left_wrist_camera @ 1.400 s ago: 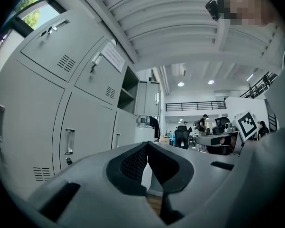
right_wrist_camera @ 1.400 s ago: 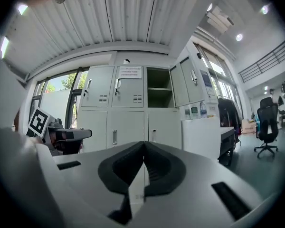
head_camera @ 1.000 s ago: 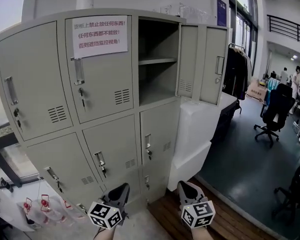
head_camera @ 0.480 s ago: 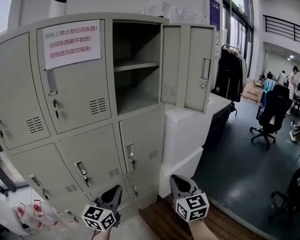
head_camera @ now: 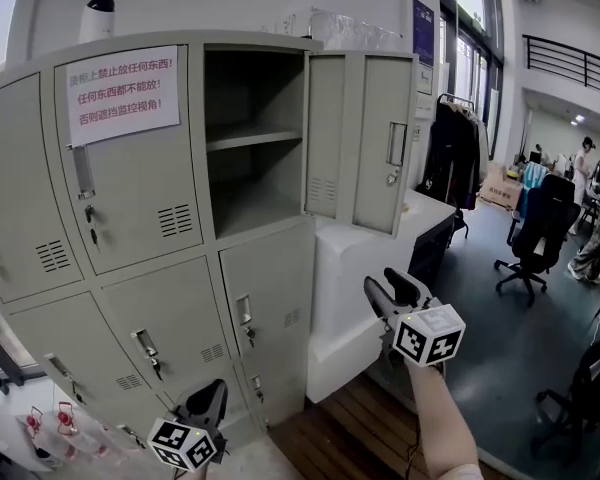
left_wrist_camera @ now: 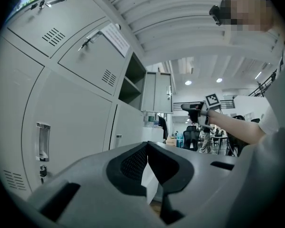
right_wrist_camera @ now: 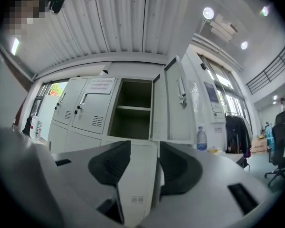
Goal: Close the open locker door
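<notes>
Your left tool (head_camera: 208, 405) hangs low before the lower lockers (head_camera: 170, 318), jaws pressed together, idle. The locker door (head_camera: 384, 98) stands swung out from the top compartment (head_camera: 250, 168), untouched: you are on approach. Your right tool (head_camera: 390, 286), jaws opening on nothing, sits below its free edge; raise it, push left. Swing path appears clear.

Grey metal locker door (head_camera: 380, 138), top row, swung wide open
</notes>
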`<state>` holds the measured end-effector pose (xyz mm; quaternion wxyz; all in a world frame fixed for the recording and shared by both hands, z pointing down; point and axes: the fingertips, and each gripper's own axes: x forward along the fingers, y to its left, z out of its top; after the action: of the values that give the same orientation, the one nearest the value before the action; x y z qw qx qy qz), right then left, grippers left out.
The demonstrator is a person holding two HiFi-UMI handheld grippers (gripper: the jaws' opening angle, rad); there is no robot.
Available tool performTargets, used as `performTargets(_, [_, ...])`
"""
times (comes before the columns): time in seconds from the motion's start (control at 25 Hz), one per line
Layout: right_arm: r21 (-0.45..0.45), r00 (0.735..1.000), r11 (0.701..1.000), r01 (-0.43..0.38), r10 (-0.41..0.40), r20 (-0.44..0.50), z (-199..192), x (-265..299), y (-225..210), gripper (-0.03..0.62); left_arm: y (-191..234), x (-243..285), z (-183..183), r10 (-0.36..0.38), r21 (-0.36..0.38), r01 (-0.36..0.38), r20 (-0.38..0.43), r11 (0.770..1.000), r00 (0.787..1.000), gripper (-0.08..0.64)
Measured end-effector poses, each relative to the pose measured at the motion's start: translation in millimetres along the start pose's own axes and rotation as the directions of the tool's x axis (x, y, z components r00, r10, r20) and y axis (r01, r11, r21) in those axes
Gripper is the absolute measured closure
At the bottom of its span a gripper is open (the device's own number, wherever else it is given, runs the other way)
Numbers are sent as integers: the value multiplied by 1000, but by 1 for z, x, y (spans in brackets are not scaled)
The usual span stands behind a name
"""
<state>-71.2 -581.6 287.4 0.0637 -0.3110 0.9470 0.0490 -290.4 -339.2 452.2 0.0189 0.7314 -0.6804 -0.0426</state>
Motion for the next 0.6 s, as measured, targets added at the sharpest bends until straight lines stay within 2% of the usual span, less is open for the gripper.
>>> performTargets(0.16, [-52, 999, 998, 43, -44, -18, 30, 18, -62, 423, -3, 2, -3, 8, 4, -8, -6, 1000, 1000, 552])
performTargets(0.28, [-59, 998, 997, 45, -48, -48, 37, 29, -97, 423, -4, 3, -5, 19, 4, -19, -12, 1000, 1000, 552])
performTargets(0.6, [-26, 993, 1000, -14, 11, -119, 21, 74, -139, 423, -9, 7, -6, 45, 22, -45, -28, 999, 999, 552])
